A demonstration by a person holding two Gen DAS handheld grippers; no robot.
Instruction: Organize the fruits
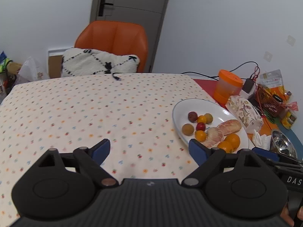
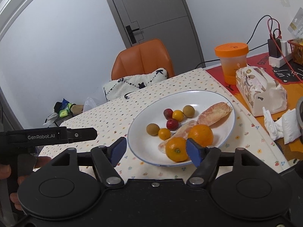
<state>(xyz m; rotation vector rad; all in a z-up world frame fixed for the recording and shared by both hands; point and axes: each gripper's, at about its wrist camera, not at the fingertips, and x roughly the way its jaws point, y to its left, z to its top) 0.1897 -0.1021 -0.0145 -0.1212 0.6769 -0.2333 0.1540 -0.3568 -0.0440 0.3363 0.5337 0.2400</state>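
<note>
A white plate (image 2: 206, 98) (image 1: 181, 106) on the dotted tablecloth holds two oranges (image 2: 177, 151) (image 2: 200, 135), two peeled pomelo segments (image 2: 215, 113), and several small red, yellow and brown fruits (image 2: 172, 124). My right gripper (image 2: 156, 152) is open and empty, just short of the plate's near rim, its right pad beside the near orange. My left gripper (image 1: 149, 150) is open and empty over the cloth, left of the plate; its right pad overlaps the plate's near edge in the view.
An orange-lidded cup (image 2: 231, 61), a tissue pack (image 2: 260, 90), crumpled tissues (image 2: 274, 124), a power strip with cables (image 2: 278, 54) and a red basket (image 2: 296, 52) crowd the table's right side. A steel bowl (image 1: 283, 144) sits there too. An orange chair with a pillow (image 1: 100, 63) stands behind the table.
</note>
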